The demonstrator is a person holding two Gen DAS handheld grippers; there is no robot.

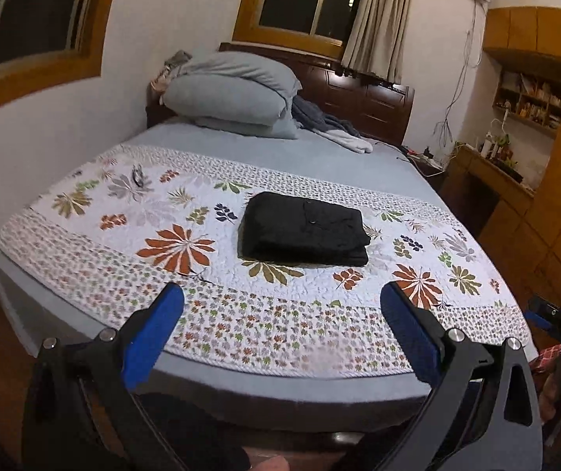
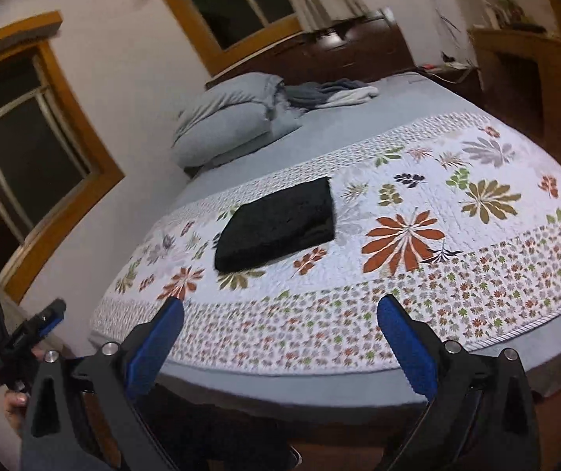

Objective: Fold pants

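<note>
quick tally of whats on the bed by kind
black folded pants: 1
floral quilt: 1
grey folded duvet: 1
loose grey and white clothes by the headboard: 1 heap, pieces cannot be told apart
total: 4

Both wrist views look down from the foot, sharing the bed (image 1: 319,157).

Black folded cotton pants (image 1: 305,229) on a white quilted bedspread (image 1: 131,259) printed with rust, olive and grey flowers; beyond the bedspread, pale grey-blue pillows (image 1: 233,92). Blue-padded black hand-held gripper (image 1: 280,329).
</note>
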